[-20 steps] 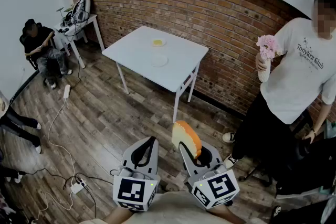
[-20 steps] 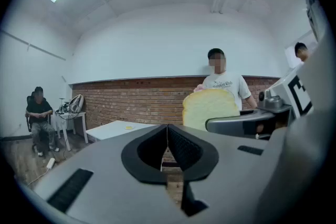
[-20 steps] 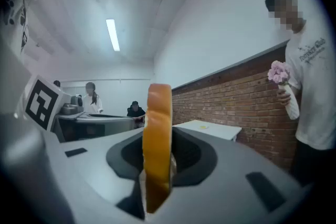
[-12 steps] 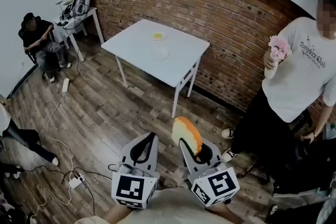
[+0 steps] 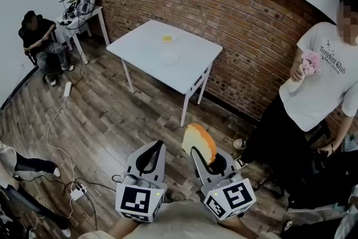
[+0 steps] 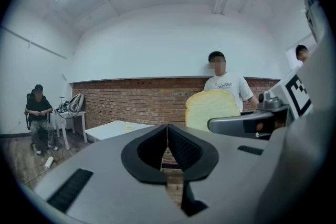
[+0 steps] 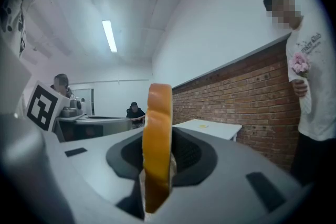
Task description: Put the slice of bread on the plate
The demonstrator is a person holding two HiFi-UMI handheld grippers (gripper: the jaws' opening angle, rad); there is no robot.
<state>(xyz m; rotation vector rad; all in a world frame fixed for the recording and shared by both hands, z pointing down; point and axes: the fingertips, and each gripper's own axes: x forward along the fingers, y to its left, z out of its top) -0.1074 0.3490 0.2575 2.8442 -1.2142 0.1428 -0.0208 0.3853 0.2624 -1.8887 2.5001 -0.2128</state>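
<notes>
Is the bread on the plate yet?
No, the slice of bread is clamped upright in the right gripper, well short of the white table.

TEXT: white T-shirt (image 5: 327, 78) on the person at the right edge of the head view, chest print reads roughly "Tonykrz Club", finer line under it too small to read | MARKERS: my left marker cube (image 5: 136, 202) and right marker cube (image 5: 230, 198), lower centre, black-and-white square code patterns
</notes>
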